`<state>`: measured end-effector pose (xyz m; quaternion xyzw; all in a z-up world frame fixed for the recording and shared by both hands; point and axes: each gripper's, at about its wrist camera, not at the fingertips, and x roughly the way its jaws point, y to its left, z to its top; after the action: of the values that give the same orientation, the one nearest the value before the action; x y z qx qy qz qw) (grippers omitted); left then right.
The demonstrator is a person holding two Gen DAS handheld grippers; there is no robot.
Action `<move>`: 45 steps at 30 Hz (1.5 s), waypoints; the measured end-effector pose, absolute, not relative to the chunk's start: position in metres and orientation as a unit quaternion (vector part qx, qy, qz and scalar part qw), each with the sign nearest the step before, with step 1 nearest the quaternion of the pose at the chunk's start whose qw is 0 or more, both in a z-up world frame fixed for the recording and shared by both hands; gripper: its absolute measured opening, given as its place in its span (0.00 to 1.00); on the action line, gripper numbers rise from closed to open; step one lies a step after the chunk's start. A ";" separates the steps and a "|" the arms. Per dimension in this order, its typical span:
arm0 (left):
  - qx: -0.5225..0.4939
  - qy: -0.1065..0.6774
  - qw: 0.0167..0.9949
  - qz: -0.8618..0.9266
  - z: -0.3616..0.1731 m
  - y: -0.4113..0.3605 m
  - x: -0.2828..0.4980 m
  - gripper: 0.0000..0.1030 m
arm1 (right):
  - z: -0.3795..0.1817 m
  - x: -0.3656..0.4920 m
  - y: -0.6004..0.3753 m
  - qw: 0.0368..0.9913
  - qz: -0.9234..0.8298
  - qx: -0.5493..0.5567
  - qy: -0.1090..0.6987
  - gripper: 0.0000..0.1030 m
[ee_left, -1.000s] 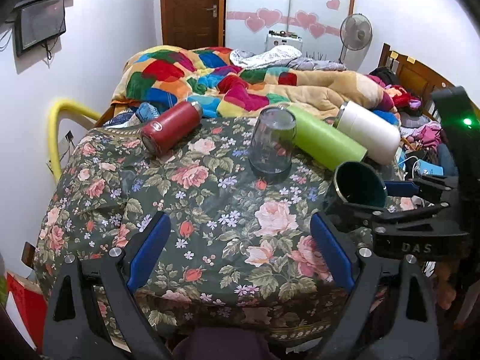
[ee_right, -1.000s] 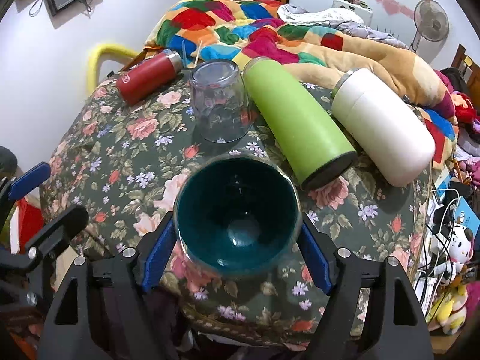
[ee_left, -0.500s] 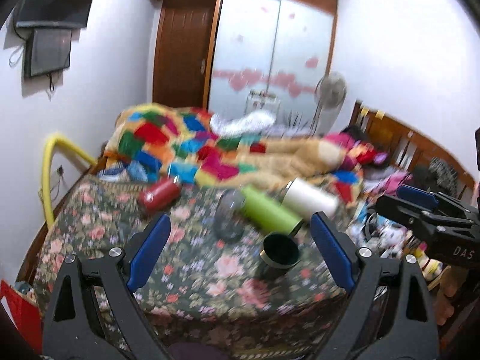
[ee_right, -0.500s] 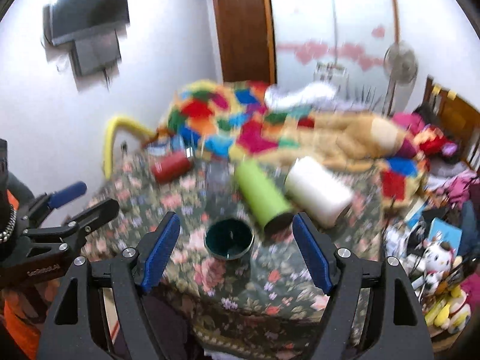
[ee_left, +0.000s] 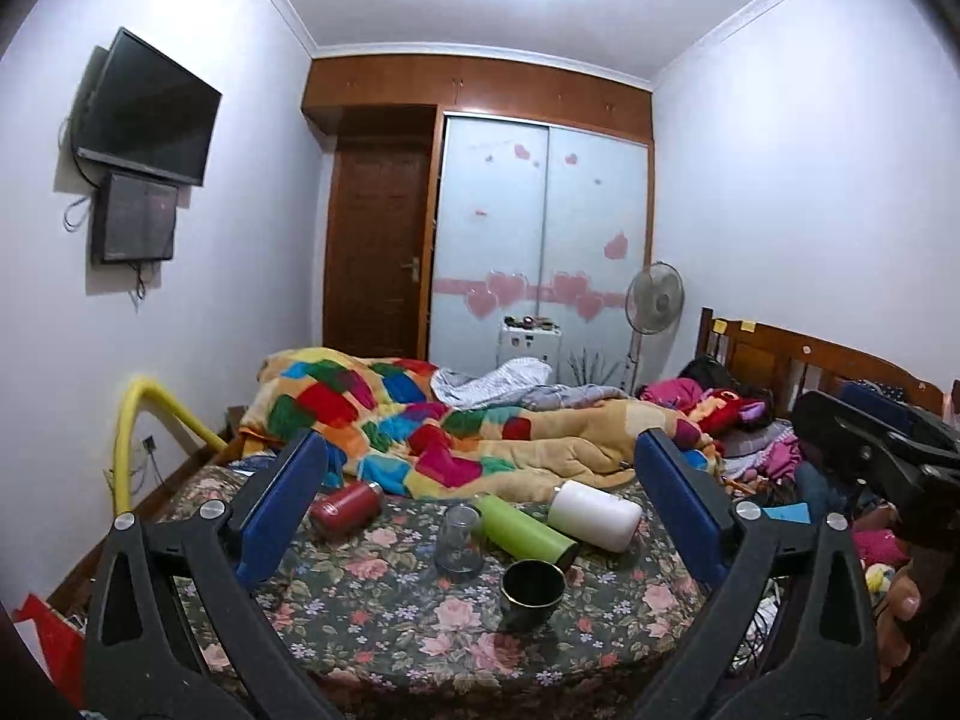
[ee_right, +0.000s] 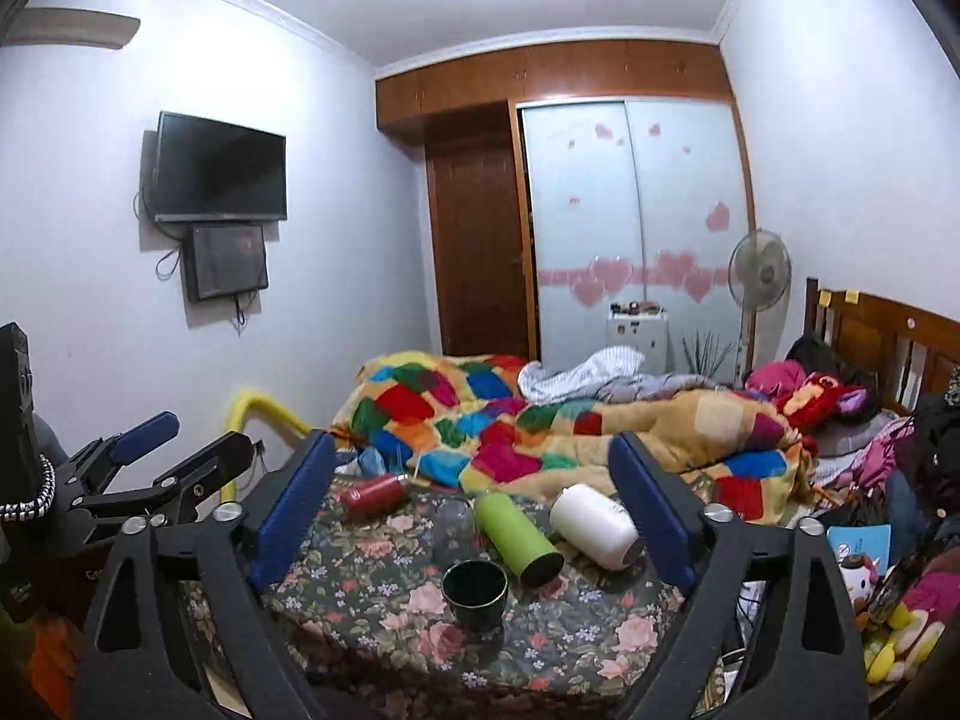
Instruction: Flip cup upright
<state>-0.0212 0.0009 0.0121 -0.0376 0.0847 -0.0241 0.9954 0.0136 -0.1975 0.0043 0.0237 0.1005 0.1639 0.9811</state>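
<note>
The cup (ee_left: 533,593) is standing upright, mouth up, on the floral table (ee_left: 384,612), at 5 o'clock from the glass (ee_left: 459,540) and just at 7 o'clock from the green bottle (ee_left: 525,531). The left gripper (ee_left: 480,516) and right gripper (ee_right: 474,519) are both gaping wide, holding nothing, well above the table.

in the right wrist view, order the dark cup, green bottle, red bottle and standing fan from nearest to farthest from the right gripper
1. dark cup, upright, front centre of the table.
2. green bottle, lying just behind, to the right.
3. red bottle, lying back left.
4. standing fan, far right, by the wardrobe.
</note>
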 end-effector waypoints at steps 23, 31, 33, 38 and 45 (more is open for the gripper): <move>-0.024 0.081 0.996 -0.006 0.008 -0.006 -0.030 1.00 | -0.006 0.002 -0.200 0.981 0.157 0.008 0.113 1.00; -0.024 0.080 0.996 -0.010 0.008 -0.007 -0.030 1.00 | -0.007 0.001 -0.199 0.980 0.158 0.005 0.118 1.00; -0.023 0.080 0.996 -0.009 0.008 -0.007 -0.030 1.00 | -0.007 0.002 -0.198 0.980 0.158 0.006 0.118 1.00; -0.023 0.080 0.996 -0.010 0.008 -0.007 -0.030 1.00 | -0.007 0.001 -0.198 0.980 0.159 0.005 0.118 1.00; -0.023 0.080 0.996 -0.010 0.008 -0.007 -0.030 1.00 | -0.006 0.002 -0.198 0.980 0.159 0.006 0.119 1.00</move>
<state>-0.0303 -0.0067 0.0085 -0.0229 0.0801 -0.0098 0.9965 0.0018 -0.1978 -0.0064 0.0057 0.1186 0.1586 0.9802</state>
